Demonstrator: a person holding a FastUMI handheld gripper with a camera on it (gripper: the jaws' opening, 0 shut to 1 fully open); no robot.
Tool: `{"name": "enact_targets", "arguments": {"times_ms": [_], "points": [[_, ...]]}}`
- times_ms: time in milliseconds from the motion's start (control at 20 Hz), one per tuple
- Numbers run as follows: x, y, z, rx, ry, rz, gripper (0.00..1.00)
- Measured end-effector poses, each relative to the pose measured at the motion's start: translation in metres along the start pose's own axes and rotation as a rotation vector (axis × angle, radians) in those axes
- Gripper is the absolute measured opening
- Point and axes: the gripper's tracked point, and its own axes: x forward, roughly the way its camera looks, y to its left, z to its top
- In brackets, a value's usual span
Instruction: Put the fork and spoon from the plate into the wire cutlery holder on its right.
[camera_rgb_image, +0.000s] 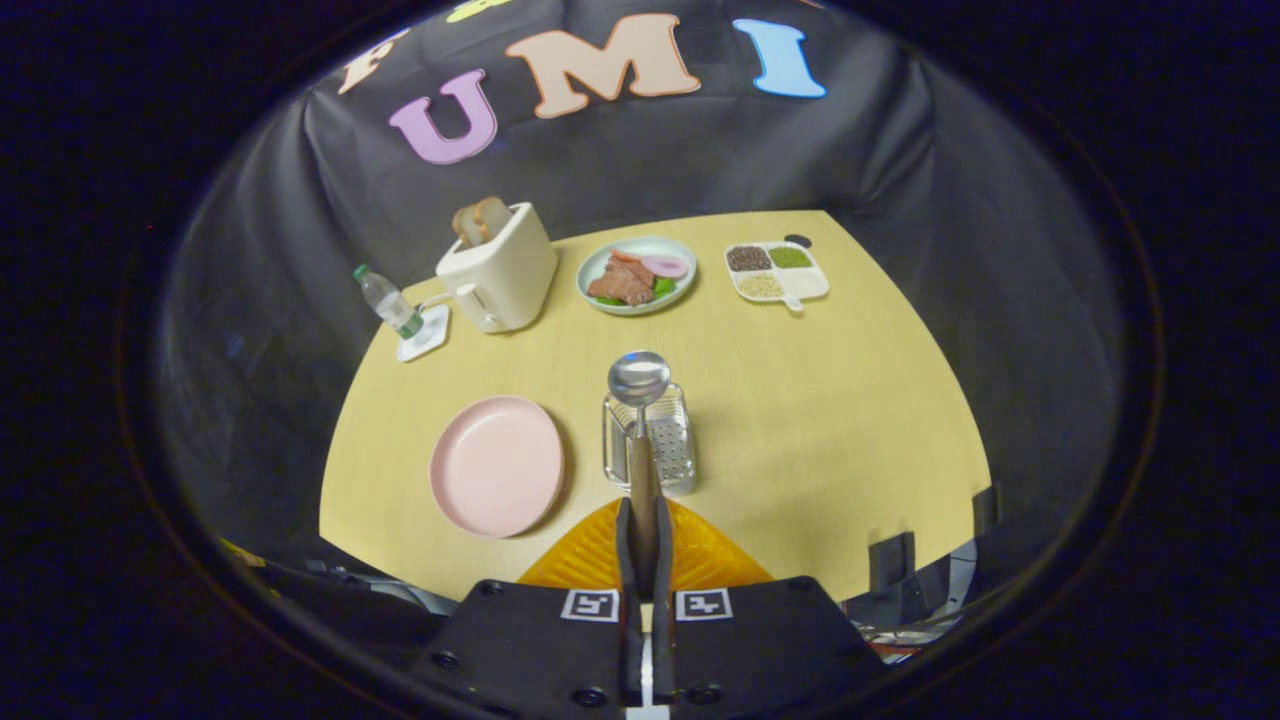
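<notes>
My 2 fingers (633, 545) are pressed close together on the wooden handle of the spoon (640, 400), so my gripper (644, 510) is clamped on it with hardly any gap. The handle runs straight ahead from between the fingers, and the shiny bowl sits at the far end, facing up, over the far edge of the wire cutlery holder (652, 440). I am holding the spoon above the holder — whether it touches the wire I cannot tell.

The holder stands on the yellow table (820, 400), just ahead of my fingertips. Beneath them lies an orange ribbed mat (700, 560) at the table's near edge. Just beside the holder, to its left, is the pink plate (497, 465), apart from it and with nothing on it. Any fork inside the holder I cannot make out.

Further on, at the table's far side, stands a cream toaster (500, 268) with bread slices (480, 220) sticking up from it. Left of the toaster a water bottle (390, 300) stands on a small white coaster (425, 332). Right of the toaster is a pale green dish of food (637, 274), and beyond that a white tray (777, 271) with 4 compartments of grains — dark, green, pale and white.
</notes>
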Motion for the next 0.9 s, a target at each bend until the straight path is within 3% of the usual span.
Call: {"name": "enact_targets", "arguments": {"times_ms": [250,600,900], "points": [[0.020,-0.006,-0.011,-0.090,0.148,0.012,0.07],[0.037,0.006,-0.012,-0.051,0.313,0.059,0.07],[0.036,0.007,-0.011,-0.048,0.372,0.038,0.09]]}}
